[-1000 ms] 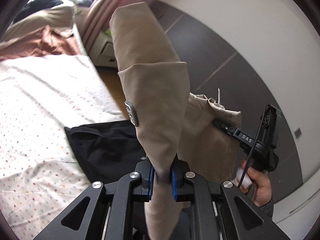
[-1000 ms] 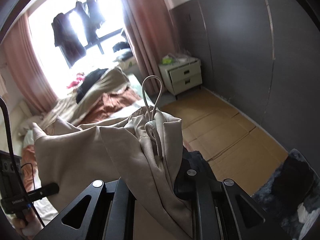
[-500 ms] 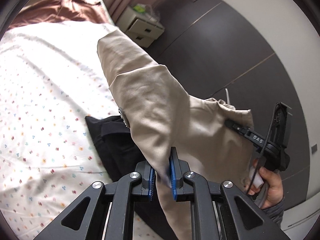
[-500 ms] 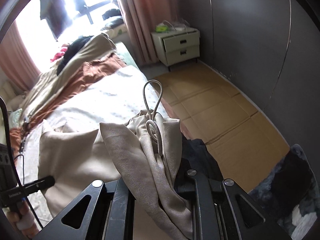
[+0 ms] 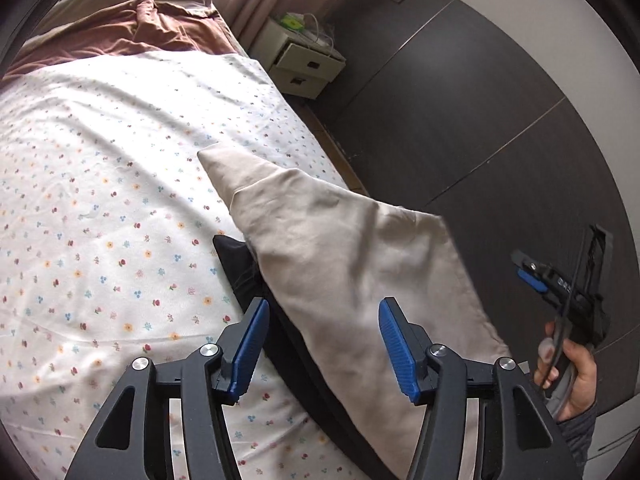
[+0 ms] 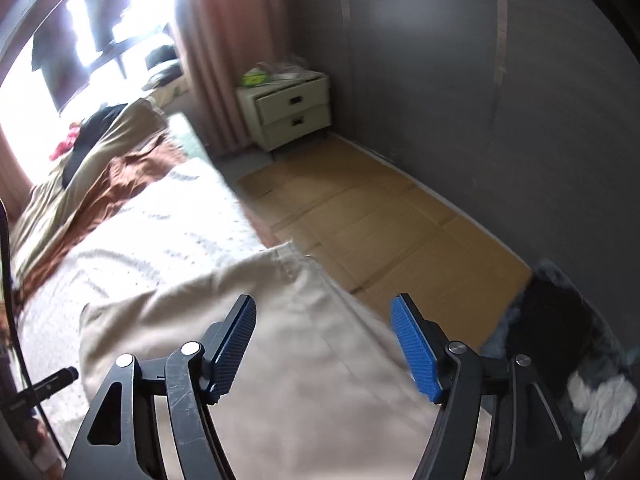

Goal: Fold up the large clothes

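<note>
A beige garment (image 5: 344, 248) lies folded on the flower-print bed sheet (image 5: 100, 208), on top of a black garment (image 5: 240, 264) at the bed's right edge. My left gripper (image 5: 322, 344) is open and empty just above the beige garment's near end. My right gripper (image 6: 324, 348) is open and empty over the same beige garment (image 6: 240, 332). It also shows in the left wrist view (image 5: 528, 270) to the right of the garment, held by a hand.
A white two-drawer nightstand (image 6: 292, 112) stands by the pink curtain (image 6: 212, 52). Brown and olive bedding (image 5: 132, 24) lies at the head of the bed. Cardboard covers the floor (image 6: 380, 232) beside the bed. A dark pile of clothes (image 6: 560, 344) lies at the right.
Both grippers have opened and let go of the beige garment, which dropped from hanging in the air to lying on the bed. The right gripper has pulled back to the right.
</note>
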`<state>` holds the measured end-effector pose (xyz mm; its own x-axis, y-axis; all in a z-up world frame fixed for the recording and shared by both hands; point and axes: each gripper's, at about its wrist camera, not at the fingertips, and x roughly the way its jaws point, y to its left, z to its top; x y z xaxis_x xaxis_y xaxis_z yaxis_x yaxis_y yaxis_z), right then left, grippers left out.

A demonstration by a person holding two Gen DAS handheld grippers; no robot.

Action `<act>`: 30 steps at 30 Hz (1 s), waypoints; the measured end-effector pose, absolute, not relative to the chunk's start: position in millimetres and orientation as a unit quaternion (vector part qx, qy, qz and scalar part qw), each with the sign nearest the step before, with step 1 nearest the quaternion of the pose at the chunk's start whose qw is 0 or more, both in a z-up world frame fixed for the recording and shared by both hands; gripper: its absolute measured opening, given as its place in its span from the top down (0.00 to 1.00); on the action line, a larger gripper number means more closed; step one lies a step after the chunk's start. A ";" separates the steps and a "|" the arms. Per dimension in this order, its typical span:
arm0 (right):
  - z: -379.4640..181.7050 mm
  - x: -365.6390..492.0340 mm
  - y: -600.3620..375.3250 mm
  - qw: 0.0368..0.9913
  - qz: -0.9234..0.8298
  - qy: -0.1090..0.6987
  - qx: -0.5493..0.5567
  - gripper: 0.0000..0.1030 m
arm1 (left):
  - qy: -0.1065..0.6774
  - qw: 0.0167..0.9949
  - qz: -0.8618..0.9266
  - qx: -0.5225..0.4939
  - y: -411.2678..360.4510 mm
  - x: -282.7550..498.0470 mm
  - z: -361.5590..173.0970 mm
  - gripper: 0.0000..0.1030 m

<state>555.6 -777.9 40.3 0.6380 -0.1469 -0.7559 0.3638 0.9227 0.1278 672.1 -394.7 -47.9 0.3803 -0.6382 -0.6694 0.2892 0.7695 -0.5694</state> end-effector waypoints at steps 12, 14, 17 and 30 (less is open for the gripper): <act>-17.0 434.6 -843.0 0.847 -0.193 0.435 0.238 0.33 | 0.504 0.788 -0.295 -0.198 -397.9 666.1 -79.5 0.43; -35.9 429.3 -852.2 0.835 -0.188 0.441 0.272 0.33 | 0.500 0.788 -0.298 -0.201 -398.5 664.5 -79.0 0.47; -58.4 431.6 -858.9 0.827 -0.167 0.434 0.316 0.33 | 0.495 0.788 -0.310 -0.195 -403.4 663.6 -77.7 0.66; -41.8 462.7 -858.5 0.860 -0.203 0.390 0.257 0.89 | 0.472 0.811 -0.309 -0.152 -437.6 674.4 -68.1 0.77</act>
